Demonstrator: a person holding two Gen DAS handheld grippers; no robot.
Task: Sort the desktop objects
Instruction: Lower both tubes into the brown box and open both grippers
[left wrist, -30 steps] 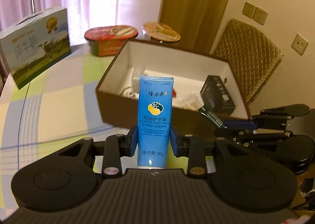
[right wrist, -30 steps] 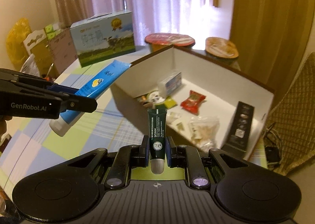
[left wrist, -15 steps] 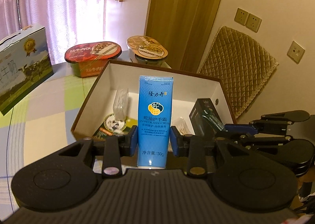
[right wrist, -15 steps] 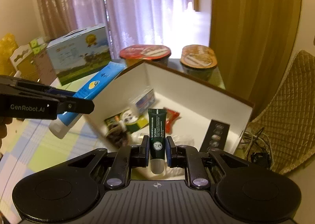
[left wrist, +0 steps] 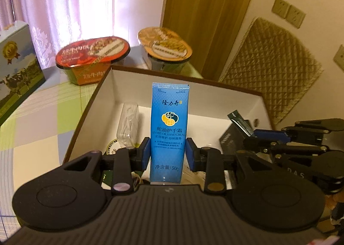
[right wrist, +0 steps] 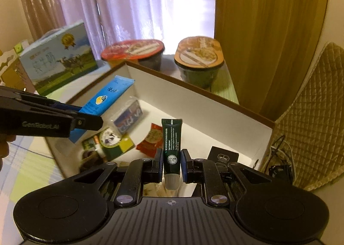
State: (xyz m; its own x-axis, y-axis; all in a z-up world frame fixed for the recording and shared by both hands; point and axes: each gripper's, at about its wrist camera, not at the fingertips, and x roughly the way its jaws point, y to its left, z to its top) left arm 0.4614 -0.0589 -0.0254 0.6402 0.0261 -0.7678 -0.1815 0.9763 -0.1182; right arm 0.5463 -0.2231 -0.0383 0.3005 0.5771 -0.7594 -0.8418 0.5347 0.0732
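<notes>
The left gripper [left wrist: 167,154] squeezes a blue hand cream tube [left wrist: 168,131] standing up between its fingers, above the open box [left wrist: 92,103]. The right gripper [right wrist: 171,166] pinches a small dark green tube [right wrist: 172,143] over that box too. Inside lie snack packets [right wrist: 150,139], a clear wrapped pack [right wrist: 128,117] and a black box [right wrist: 224,156].

The open cardboard box [right wrist: 215,103] is crowded with packets along its left side. Its white floor [right wrist: 215,135] lies bare toward the far right wall. Two lidded bowls [right wrist: 200,59] stand just behind it.
</notes>
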